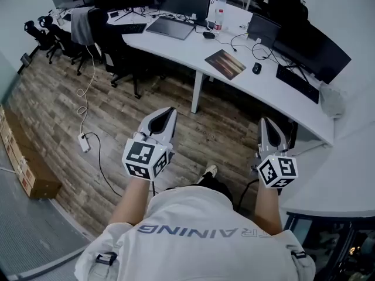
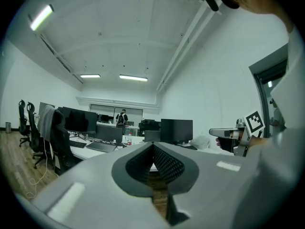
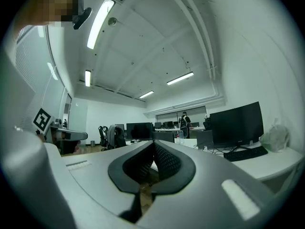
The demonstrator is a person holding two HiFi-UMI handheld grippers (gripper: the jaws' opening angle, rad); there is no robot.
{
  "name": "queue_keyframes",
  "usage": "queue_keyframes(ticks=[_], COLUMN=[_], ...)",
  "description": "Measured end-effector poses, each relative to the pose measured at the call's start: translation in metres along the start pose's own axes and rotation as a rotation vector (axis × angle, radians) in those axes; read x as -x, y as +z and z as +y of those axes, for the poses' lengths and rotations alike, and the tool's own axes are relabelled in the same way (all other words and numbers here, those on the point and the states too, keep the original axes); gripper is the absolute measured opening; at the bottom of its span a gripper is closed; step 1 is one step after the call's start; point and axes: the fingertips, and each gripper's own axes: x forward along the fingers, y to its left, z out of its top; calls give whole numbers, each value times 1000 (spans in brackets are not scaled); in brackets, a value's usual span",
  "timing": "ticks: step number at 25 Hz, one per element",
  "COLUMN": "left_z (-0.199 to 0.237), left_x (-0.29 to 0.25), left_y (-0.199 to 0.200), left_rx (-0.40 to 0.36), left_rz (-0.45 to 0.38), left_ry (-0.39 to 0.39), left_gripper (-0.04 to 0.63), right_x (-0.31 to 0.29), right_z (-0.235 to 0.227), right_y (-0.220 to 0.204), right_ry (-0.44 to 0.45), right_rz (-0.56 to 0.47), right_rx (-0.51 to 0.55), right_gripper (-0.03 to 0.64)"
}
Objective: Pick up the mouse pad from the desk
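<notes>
A brown patterned mouse pad (image 1: 225, 63) lies flat on the curved white desk (image 1: 266, 92), with a black mouse (image 1: 256, 68) just to its right. My left gripper (image 1: 167, 115) is held level over the wooden floor, well short of the desk, jaws shut with nothing between them. My right gripper (image 1: 267, 125) is level too, near the desk's front edge, also shut and empty. In the left gripper view the ribbed pads (image 2: 164, 161) meet at the tip. The right gripper view shows its pads (image 3: 162, 160) closed together the same way.
Monitors (image 1: 310, 50), a keyboard (image 1: 297, 82), a laptop (image 1: 171, 27) and a bottle (image 1: 220, 20) stand on the desk. Office chairs (image 1: 117, 51) sit at the left. A white cable (image 1: 87, 98) and a cardboard box (image 1: 26, 165) lie on the floor. A person (image 3: 184, 120) stands far off.
</notes>
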Motion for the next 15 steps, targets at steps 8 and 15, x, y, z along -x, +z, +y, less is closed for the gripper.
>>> queue_keyframes(ticks=[8, 15], left_z=[16, 38], left_x=[-12, -52], left_y=[-13, -6], left_rx=[45, 62], left_rz=[6, 4], left_ry=[13, 5], left_gripper=[0, 0], right_x=[-12, -62], right_z=[-5, -14], right_y=[-2, 3], right_ry=[8, 17], right_rz=[-18, 8], right_rx=[-42, -13], right_gripper=[11, 11])
